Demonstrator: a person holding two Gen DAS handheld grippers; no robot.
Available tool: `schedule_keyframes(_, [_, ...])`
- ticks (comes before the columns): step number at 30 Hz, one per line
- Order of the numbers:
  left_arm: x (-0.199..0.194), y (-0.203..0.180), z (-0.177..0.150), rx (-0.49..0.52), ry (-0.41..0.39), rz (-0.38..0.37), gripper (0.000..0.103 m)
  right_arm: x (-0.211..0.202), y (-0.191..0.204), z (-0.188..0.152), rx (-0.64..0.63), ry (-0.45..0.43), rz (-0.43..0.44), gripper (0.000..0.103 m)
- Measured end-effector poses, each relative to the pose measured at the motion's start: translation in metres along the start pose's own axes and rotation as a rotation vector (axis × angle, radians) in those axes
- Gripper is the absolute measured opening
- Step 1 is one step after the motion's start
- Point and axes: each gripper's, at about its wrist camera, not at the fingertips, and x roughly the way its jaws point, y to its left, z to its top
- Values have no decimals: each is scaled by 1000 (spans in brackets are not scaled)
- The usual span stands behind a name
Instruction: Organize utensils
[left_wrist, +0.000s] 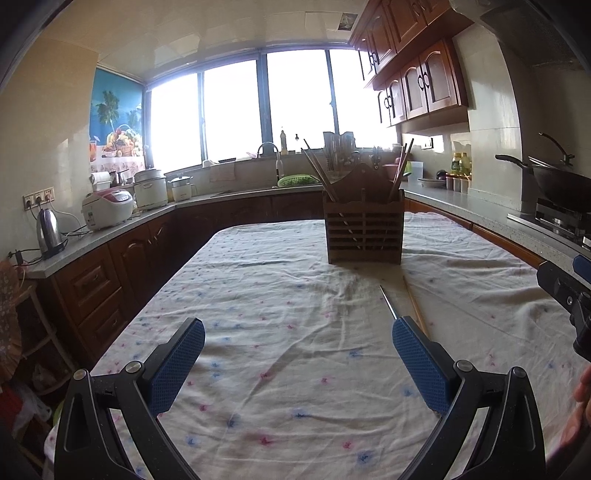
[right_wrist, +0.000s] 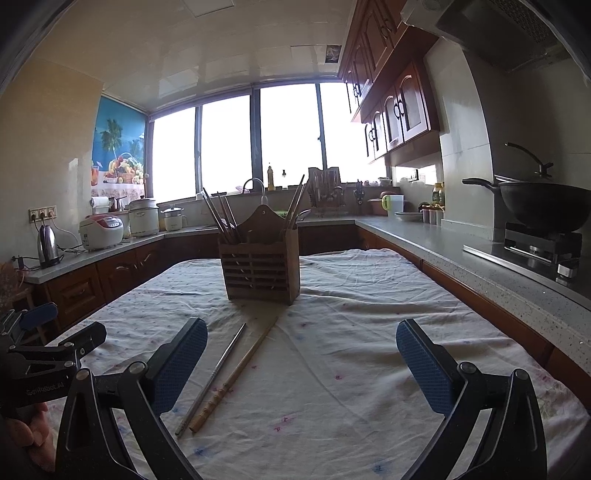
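Note:
A wooden utensil holder (left_wrist: 364, 232) (right_wrist: 260, 271) with several chopsticks in it stands upright on the cloth-covered table. A metal chopstick (right_wrist: 212, 378) and a wooden chopstick (right_wrist: 236, 373) lie side by side on the cloth in front of it. In the left wrist view the metal one (left_wrist: 388, 302) and the wooden one (left_wrist: 414, 302) show partly behind my finger. My left gripper (left_wrist: 298, 363) is open and empty, left of the two chopsticks. My right gripper (right_wrist: 301, 367) is open and empty, with the chopsticks near its left finger (right_wrist: 181, 363).
The table wears a white flowered cloth (left_wrist: 280, 314). Counters run around it: a kettle (left_wrist: 48, 232) and rice cookers (left_wrist: 107, 208) on the left, a sink at the back, a wok (right_wrist: 543, 206) on a stove on the right. Wall cabinets hang at upper right.

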Motion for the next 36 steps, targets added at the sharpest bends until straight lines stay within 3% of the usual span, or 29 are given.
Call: schedule_keyframes(36, [-2, -2, 2, -48, 15, -5, 102, 6, 1, 1, 9, 47, 38, 103])
